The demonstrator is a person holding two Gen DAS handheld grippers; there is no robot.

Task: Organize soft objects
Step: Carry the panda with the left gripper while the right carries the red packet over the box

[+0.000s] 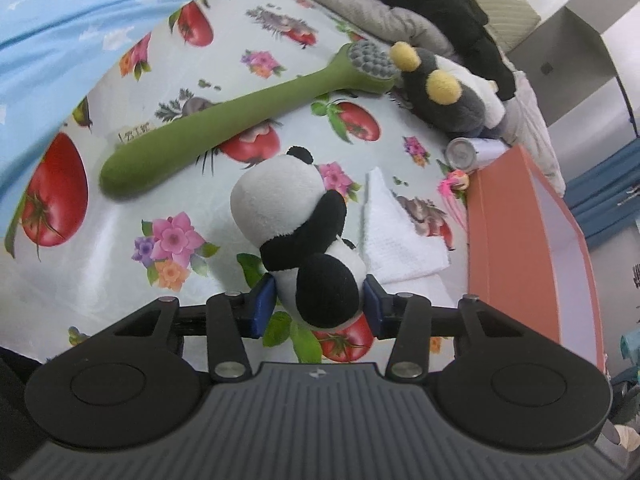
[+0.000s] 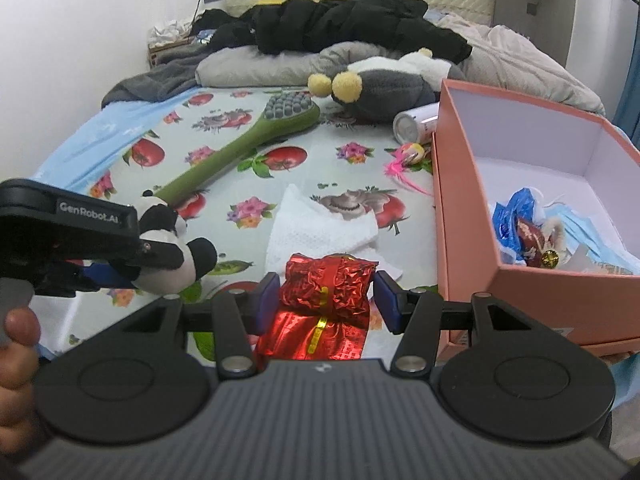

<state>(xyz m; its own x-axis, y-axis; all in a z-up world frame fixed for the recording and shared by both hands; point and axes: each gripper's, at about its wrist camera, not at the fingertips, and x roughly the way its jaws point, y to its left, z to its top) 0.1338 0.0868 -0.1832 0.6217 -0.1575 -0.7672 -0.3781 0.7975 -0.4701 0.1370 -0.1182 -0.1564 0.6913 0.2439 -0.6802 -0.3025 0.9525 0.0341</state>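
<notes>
Fruit-print bedcover (image 1: 120,248), left gripper (image 1: 320,304) angled down clamping panda plush (image 1: 296,232), right gripper (image 2: 326,300) pinching red foil packet (image 2: 324,296)

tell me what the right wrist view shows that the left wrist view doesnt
Only the right wrist view: the red foil packet between the right tongs, and the mask and wrappers inside the pink box.

Only the left wrist view: both pads of the left tongs pressing the panda plush.

Both: panda, green brush, white towel, grey plush, can, box.
</notes>
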